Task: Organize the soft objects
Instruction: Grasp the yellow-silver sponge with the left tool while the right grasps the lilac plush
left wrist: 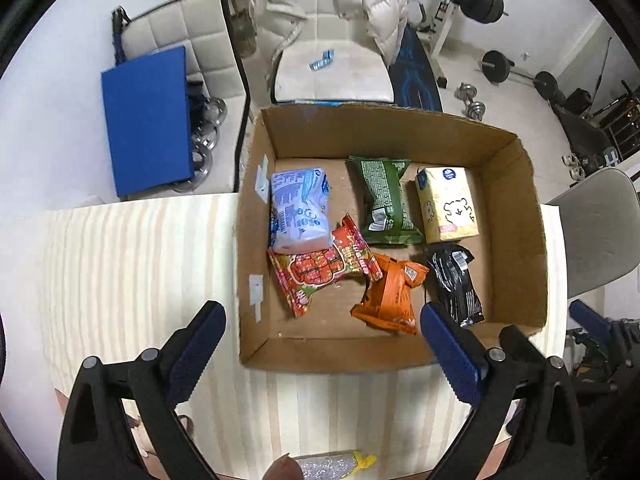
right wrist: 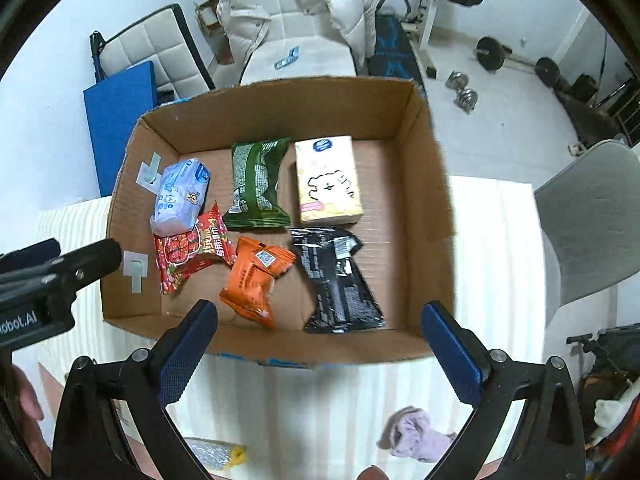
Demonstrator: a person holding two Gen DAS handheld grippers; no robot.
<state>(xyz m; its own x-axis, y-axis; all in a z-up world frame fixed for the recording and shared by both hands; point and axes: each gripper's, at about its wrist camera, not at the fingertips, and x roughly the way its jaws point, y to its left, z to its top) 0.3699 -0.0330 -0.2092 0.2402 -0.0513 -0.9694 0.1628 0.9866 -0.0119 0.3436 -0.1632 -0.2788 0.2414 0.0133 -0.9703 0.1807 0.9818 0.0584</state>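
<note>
A cardboard box [left wrist: 516, 216] [right wrist: 424, 208] on the striped table holds several soft packs: a pale blue tissue pack [left wrist: 300, 208] [right wrist: 180, 196], a green pack [left wrist: 386, 200] [right wrist: 258, 184], a yellow tissue pack [left wrist: 448, 204] [right wrist: 326, 182], a red pack [left wrist: 320, 268] [right wrist: 188, 252], an orange pack [left wrist: 390, 296] [right wrist: 252, 280] and a black pack [left wrist: 456, 284] [right wrist: 338, 280]. My left gripper [left wrist: 322, 354] is open and empty above the box's near edge. My right gripper [right wrist: 320, 354] is open and empty, also at the near edge. A silver sponge with a yellow end [left wrist: 336, 466] [right wrist: 216, 454] and a lilac cloth [right wrist: 416, 434] lie on the table near me.
The left gripper's body [right wrist: 48, 280] shows at the left of the right wrist view. Behind the table stand a white chair with a puffer jacket [left wrist: 328, 4], a blue pad [left wrist: 148, 120], a grey chair [right wrist: 588, 216] and gym weights [right wrist: 464, 96].
</note>
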